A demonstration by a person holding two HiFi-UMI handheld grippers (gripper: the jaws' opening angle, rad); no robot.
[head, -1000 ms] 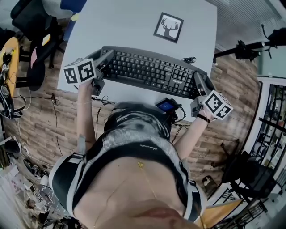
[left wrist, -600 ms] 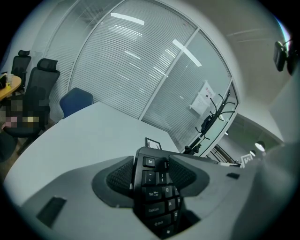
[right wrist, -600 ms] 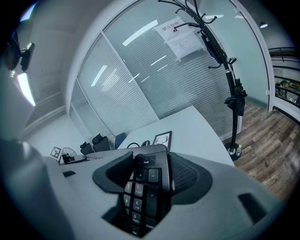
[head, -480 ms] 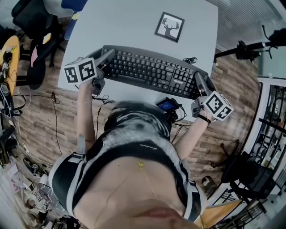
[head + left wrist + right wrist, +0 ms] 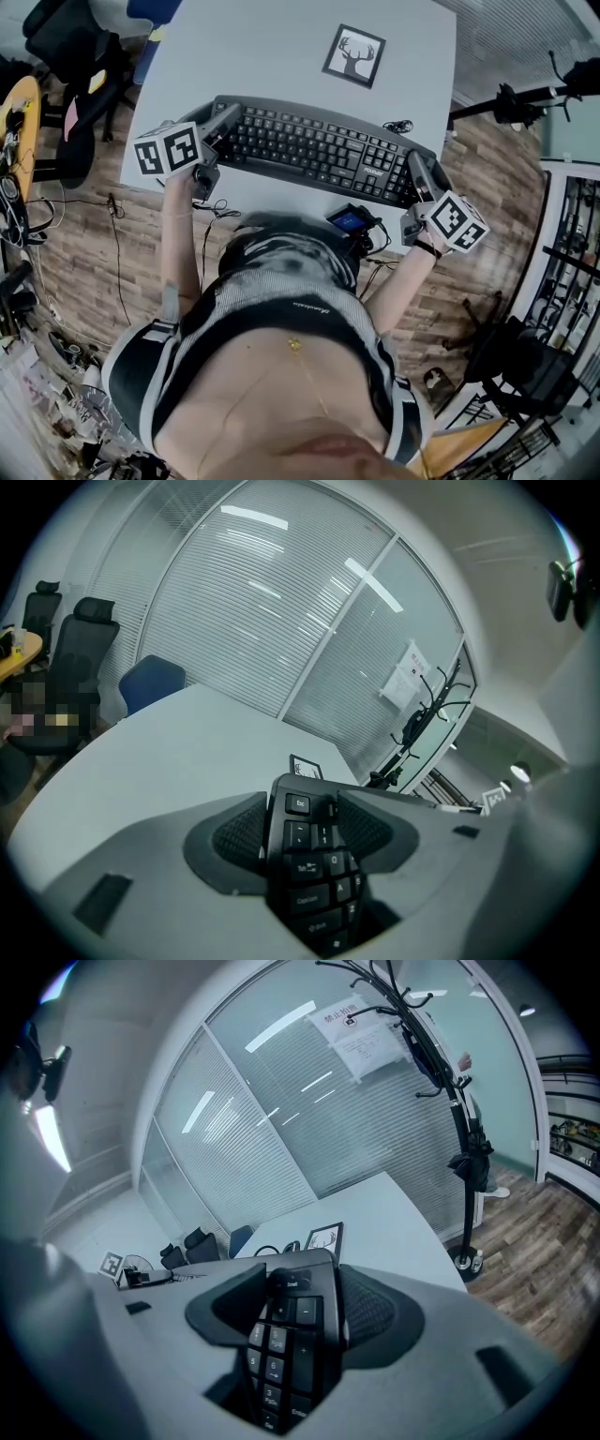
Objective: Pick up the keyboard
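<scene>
- Barely anything has moved since a second ago: both grippers stay clamped where they were and the keyboard (image 5: pixel 309 148) sits in pretty much the same spot.
- It's a black keyboard lying across the near half of the grey table (image 5: pixel 262 47), left to right, with its right end angled a bit nearer to the person.
- Can't really tell from above whether it's lifted off the tabletop or resting on it.
- Left gripper (image 5: pixel 221 120) has its jaws closed on the left end, the Esc/Tab side. In the left gripper view the ribbed pads (image 5: pixel 242 834) press on both edges of the keyboard.
- Right gripper (image 5: pixel 419 173) is doing the same on the number-pad end, jaws squeezed onto it from both sides.
- A framed deer picture (image 5: pixel 354 54) lies further back on the table, well apart from the keyboard.
- There's a small cable bundle (image 5: pixel 397 125) just past the far right edge of the keyboard.
- A little device with a blue screen (image 5: pixel 350 221) sits at the near table edge.
</scene>
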